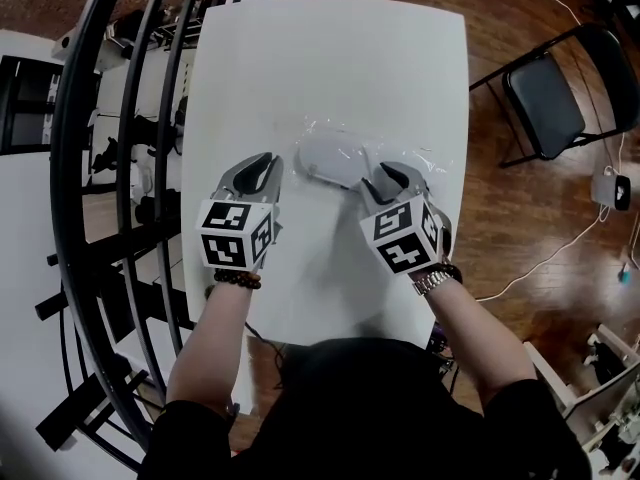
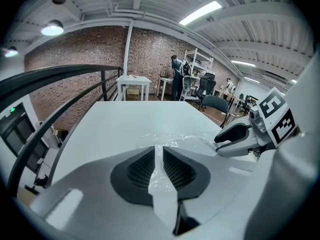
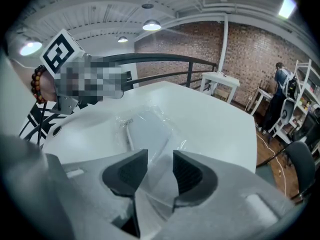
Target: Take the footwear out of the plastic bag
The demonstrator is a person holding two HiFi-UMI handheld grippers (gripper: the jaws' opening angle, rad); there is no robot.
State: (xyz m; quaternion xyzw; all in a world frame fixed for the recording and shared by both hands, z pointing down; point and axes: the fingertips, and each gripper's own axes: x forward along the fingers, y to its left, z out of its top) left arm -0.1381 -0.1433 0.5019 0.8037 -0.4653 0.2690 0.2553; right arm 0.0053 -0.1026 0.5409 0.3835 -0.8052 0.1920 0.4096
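A clear plastic bag lies on the white table with a pale grey piece of footwear inside it. My right gripper stands open over the bag's near right end. In the right gripper view the bag's film and the footwear show between the spread jaws of the right gripper; I cannot tell whether the pads touch the film. My left gripper sits just left of the bag. The left gripper has its jaws a narrow slit apart, with the crinkled bag just beyond the tips.
A black railing curves along the table's left side, with a second white surface beyond it. A black folding chair and cables are on the wood floor to the right. A person stands far off by shelves.
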